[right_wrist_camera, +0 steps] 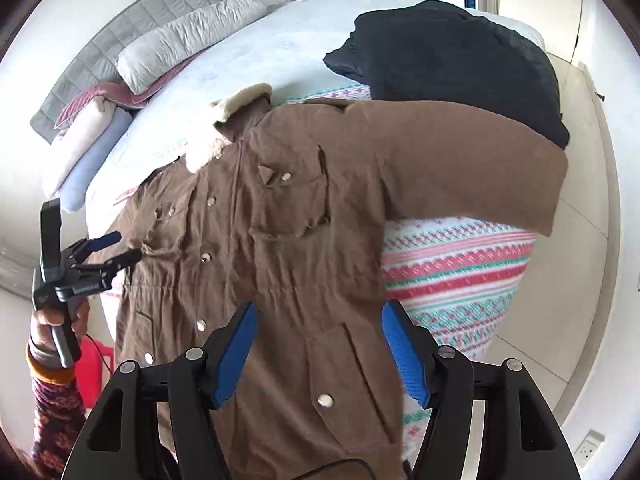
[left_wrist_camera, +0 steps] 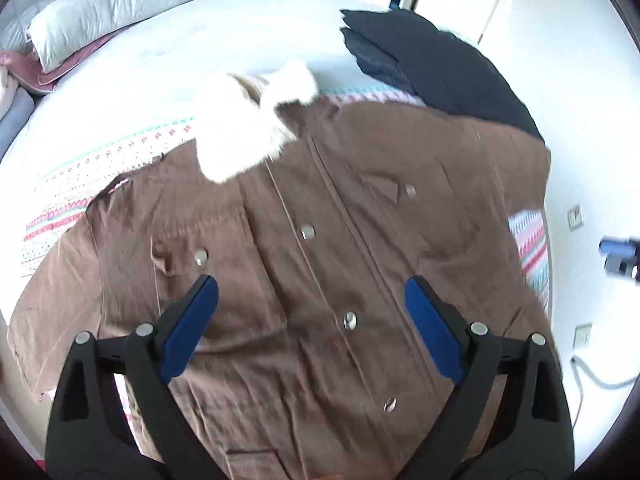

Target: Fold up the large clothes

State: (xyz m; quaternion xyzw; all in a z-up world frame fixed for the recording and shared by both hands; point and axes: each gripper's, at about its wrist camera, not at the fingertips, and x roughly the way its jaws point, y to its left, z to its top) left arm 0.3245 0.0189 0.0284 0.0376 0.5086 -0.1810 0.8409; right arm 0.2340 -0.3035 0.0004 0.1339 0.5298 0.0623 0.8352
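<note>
Wide white-sheeted bed (right_wrist_camera: 288,40): striped patterned knit blanket (right_wrist_camera: 452,272), brown fur-collared coat (right_wrist_camera: 280,240) atop; black folded garment (right_wrist_camera: 452,64); grey pillow (right_wrist_camera: 188,40) at headboard.

The left wrist view looked steeply down from above the coat (left_wrist_camera: 328,264), over its front placket, facing the collar (left_wrist_camera: 244,136) and the pillow (left_wrist_camera: 108,8) beyond. Its own fingers (left_wrist_camera: 192,328) framed the lower edge, clear above the cloth. The right wrist view looked down from above the coat's (right_wrist_camera: 280,248) hem side, nearer the sleeve, facing the same way. Both shared the coat, the collar, the dark pile (right_wrist_camera: 452,64) beyond the coat and the pillow. The right view also caught the left gripper (right_wrist_camera: 120,248) beside the coat.
</note>
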